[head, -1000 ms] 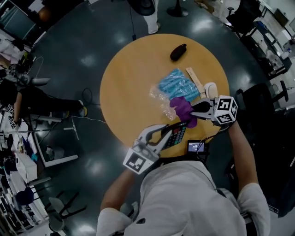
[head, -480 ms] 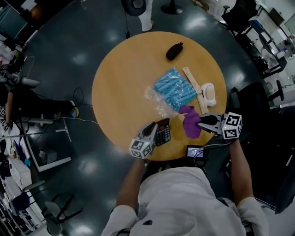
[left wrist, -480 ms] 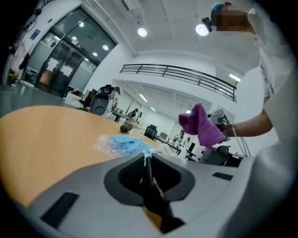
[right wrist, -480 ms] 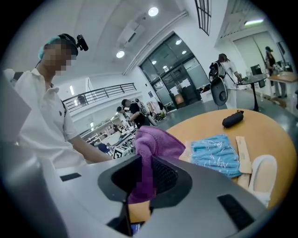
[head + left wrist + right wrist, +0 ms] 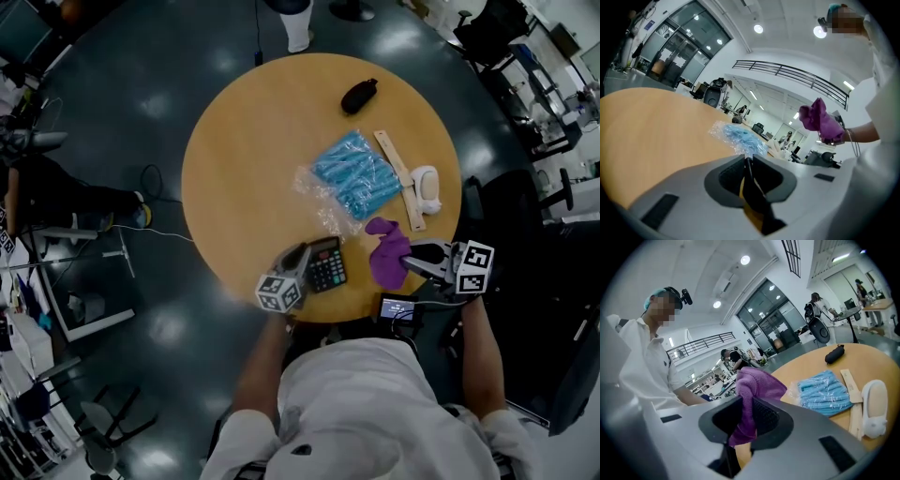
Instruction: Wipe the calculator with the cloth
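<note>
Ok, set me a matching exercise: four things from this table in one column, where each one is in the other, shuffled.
1. calculator
2. purple cloth
3. black pouch
4. blue packet

A. near the far edge of the table
B. clamped in the right hand-held gripper
C. mid-table, beside the wooden ruler
D. gripped by the left hand-held gripper, at the near edge

Pairs: 1-D, 2-B, 3-A, 4-C.

No readable text, labels or numbers in view.
</note>
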Action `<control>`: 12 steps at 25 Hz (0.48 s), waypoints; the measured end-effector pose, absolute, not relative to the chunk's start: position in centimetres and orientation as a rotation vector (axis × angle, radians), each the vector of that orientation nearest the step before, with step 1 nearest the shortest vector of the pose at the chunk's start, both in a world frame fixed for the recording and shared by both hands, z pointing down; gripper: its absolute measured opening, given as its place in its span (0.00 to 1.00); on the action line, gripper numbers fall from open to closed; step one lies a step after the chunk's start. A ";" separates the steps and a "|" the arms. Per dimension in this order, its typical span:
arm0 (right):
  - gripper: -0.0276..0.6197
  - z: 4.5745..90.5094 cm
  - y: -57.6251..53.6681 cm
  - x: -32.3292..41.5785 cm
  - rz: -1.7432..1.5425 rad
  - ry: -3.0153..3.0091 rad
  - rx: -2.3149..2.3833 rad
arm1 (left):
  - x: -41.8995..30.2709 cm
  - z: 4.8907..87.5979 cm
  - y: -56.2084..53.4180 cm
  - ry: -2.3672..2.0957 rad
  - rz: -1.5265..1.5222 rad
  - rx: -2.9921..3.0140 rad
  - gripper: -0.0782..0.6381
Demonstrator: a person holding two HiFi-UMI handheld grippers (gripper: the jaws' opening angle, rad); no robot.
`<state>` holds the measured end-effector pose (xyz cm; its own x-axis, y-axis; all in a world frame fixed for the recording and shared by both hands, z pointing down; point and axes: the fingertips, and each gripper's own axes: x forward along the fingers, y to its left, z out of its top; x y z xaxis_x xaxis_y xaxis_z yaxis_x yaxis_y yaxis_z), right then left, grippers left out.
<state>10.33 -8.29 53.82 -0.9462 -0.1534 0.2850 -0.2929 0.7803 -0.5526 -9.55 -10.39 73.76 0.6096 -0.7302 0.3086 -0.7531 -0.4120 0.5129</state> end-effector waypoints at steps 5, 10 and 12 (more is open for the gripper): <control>0.15 54.2 -8.9 10.6 0.935 -2.755 0.385 | -9.5 74.7 -10.5 -1.195 0.179 2.192 0.19; 0.15 54.7 -8.8 10.0 0.955 -2.751 0.461 | -12.0 75.8 -9.7 -1.252 0.315 2.111 0.19; 0.15 54.7 -8.5 10.0 0.964 -2.764 0.471 | -13.0 75.4 -9.5 -1.294 0.314 2.089 0.18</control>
